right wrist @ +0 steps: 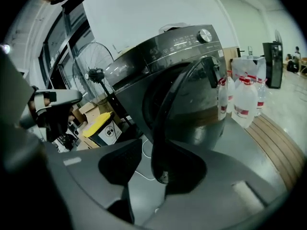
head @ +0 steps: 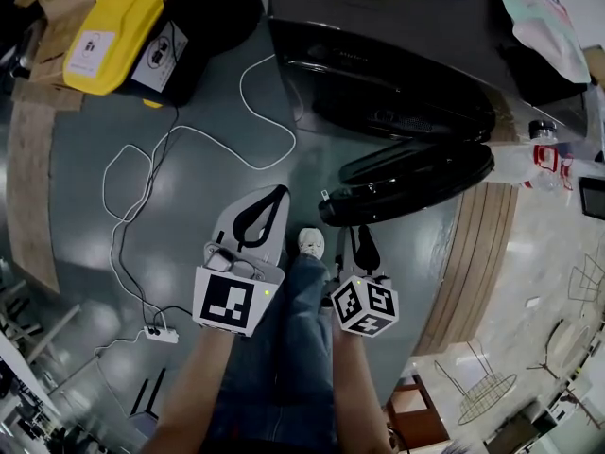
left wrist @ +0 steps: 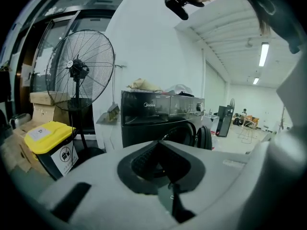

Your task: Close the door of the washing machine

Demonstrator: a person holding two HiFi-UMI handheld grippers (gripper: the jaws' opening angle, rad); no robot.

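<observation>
The washing machine (head: 378,55) is standing on the grey floor (head: 189,253), and its round dark door (head: 416,178) is hanging wide open, swung out toward the person. One end of the door is staying close to the machine's front. The other end, which seems to be the free one, is reaching out toward the grippers.

The right claw (head: 359,239) is pointing at this free end with its jaws spread. In the right gripper view the door's rim is standing between them or just ahead of them, and the pads are not visibly pressing on it. The left claw (head: 274,201) is hovering beside it, apart from the door, with its tips pressed together and nothing between them.

The door is probably stiff, with a glossy shell, so the pads may be sliding on it if they try to pinch the curved face. It should be swinging easily on its hinge. The better place to take hold is the rim at the free end, far from the hinge, where a push is giving the most turn. Near the end a firmer press is likely needed for the latch, but not a slam, since the window part may be fragile.
</observation>
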